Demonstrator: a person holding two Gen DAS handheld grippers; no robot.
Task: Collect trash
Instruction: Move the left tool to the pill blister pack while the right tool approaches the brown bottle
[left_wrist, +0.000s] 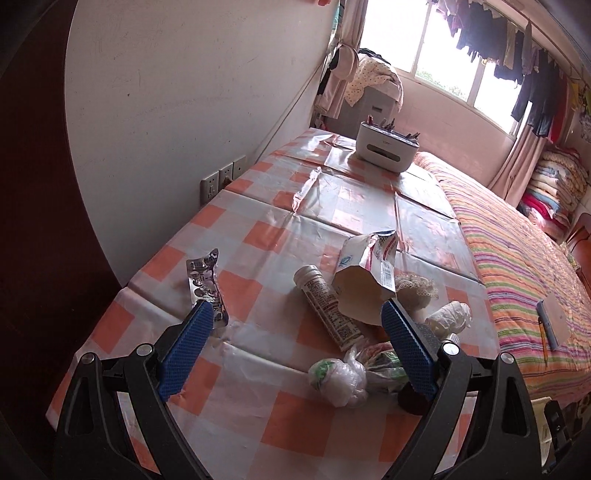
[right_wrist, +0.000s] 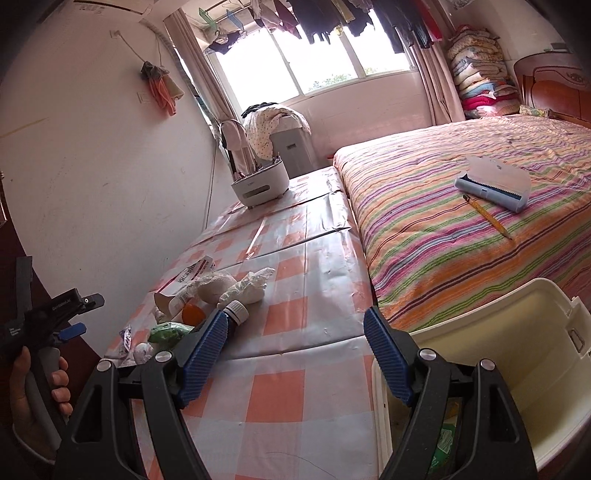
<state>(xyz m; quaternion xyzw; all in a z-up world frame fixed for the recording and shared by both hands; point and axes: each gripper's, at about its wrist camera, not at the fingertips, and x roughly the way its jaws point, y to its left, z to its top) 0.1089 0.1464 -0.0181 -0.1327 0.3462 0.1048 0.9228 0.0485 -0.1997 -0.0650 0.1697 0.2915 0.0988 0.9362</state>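
Observation:
Trash lies in a pile on the checked tablecloth (left_wrist: 258, 236): a white tube bottle (left_wrist: 327, 308), a torn paper carton (left_wrist: 365, 277), a silver blister pack (left_wrist: 205, 277), a knotted plastic bag (left_wrist: 340, 380), a crumpled tissue (left_wrist: 448, 317) and a lace ball (left_wrist: 415, 288). My left gripper (left_wrist: 297, 321) is open and empty, just above the tube bottle. My right gripper (right_wrist: 295, 332) is open and empty over the table's near right part, beside an open cream bin (right_wrist: 517, 369). The pile also shows in the right wrist view (right_wrist: 221, 291), with a dark white-capped bottle (right_wrist: 236, 312).
A white utensil holder (left_wrist: 388, 151) stands at the table's far end. A striped bed (right_wrist: 461, 221) runs along the table's right side, with a lint roller (right_wrist: 493, 186) and a pencil (right_wrist: 487, 216) on it. The wall with sockets (left_wrist: 218, 181) is on the left.

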